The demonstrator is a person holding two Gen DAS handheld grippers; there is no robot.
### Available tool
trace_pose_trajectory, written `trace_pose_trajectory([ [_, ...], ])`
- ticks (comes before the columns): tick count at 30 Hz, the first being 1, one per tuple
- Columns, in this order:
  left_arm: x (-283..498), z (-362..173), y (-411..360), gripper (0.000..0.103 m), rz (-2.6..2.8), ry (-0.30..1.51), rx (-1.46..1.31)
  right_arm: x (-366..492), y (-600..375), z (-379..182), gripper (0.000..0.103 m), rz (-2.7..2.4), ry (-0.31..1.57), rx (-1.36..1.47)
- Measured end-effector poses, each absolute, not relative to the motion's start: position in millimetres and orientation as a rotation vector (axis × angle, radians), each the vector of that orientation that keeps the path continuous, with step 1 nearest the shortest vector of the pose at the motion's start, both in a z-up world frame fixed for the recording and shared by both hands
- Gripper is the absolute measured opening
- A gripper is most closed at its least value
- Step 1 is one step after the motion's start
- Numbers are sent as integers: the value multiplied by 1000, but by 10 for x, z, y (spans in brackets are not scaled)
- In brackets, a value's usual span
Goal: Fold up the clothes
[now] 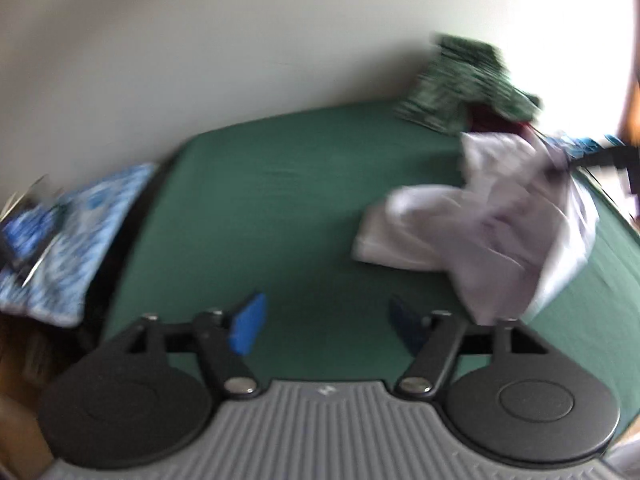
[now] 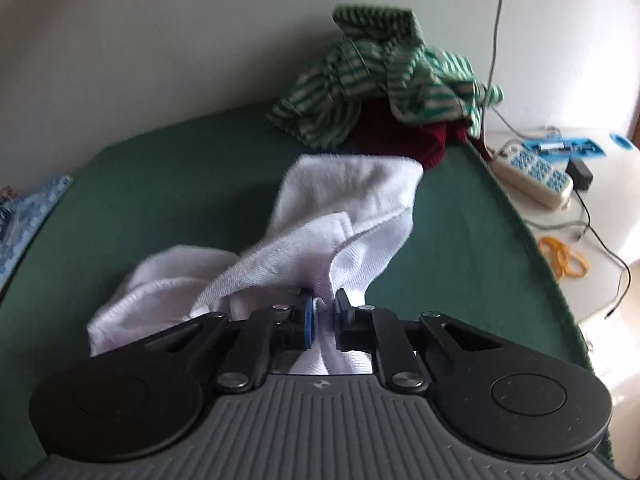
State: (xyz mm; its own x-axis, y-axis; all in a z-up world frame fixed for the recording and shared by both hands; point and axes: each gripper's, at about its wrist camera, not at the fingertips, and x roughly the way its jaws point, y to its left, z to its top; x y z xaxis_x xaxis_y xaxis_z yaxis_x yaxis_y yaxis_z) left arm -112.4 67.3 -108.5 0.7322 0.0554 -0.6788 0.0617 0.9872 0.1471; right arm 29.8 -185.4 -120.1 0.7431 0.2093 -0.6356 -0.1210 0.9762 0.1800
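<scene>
Nearest to us, our right gripper has its jaws closed on a bunched fold of one white garment, a soft ribbed or terry knit, with cloth squeezed between the blue pads. From the pinch the garment runs away from us along the gripper's line, its long axis pointing toward the far wall, while a second lobe droops to our left onto the green sheet. In the left wrist view the same white garment hangs crumpled over the sheet's right side, lifted at its upper right corner, its long axis slanting from there down to the lower left; that view is motion-blurred. Our left gripper holds nothing, its two fingers spread wide above bare sheet. Farther off, against the wall, lies one heap: a green-and-white striped garment over a dark red knit. To the right, one white power strip sits on a pale surface beside orange rubber bands, too tangled to count.
</scene>
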Motion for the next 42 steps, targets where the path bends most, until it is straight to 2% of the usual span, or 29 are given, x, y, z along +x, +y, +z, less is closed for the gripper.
trace_pose_trajectory([
  [4,-874,-1216,344,93,-171,735,252,11,-2022,-702,9,223,558,231],
  [6,-752,-1280,210,102,-288,724,259,-176,-2131,-500,9,229,492,275],
  [11,-402,-1521,-184,100,-489,780,203,-691,-2350,-249,5,203,348,310],
  [13,-363,-1615,-390,88,-530,767,247,-889,-2398,-218,5,176,311,283],
  [14,-338,-1672,-502,62,-542,771,281,-969,-2409,-215,5,163,304,266],
  [15,-289,-1733,-605,16,-550,793,302,-1027,-2415,-230,5,139,305,250],
  [16,-232,-1758,-648,9,-552,811,297,-1074,-2420,-254,5,110,311,234],
  [20,-159,-1597,-465,8,-505,763,228,-1207,-2478,-296,5,43,315,236],
  [26,-478,-608,529,8,-356,544,94,-1272,-2626,-221,5,73,273,380],
  [31,-1156,272,1192,8,-263,313,52,-1325,-2394,222,5,389,84,505],
  [34,-1431,542,1485,9,-215,233,41,-1301,-2209,441,5,555,-5,548],
  [35,-1448,561,1556,10,-197,232,38,-1243,-2159,470,5,590,-15,564],
  [36,-1408,527,1614,17,-174,252,33,-1145,-2081,471,5,600,-3,568],
  [39,-1110,182,1753,22,-75,420,47,-818,-1767,363,7,503,135,484],
  [40,-1004,-12,1774,22,-36,490,66,-670,-1654,260,13,448,206,438],
  [41,-920,-216,1793,22,-1,557,88,-503,-1536,125,26,383,287,385],
  [42,-835,-420,1811,23,34,623,109,-374,-1433,-20,30,318,351,316],
])
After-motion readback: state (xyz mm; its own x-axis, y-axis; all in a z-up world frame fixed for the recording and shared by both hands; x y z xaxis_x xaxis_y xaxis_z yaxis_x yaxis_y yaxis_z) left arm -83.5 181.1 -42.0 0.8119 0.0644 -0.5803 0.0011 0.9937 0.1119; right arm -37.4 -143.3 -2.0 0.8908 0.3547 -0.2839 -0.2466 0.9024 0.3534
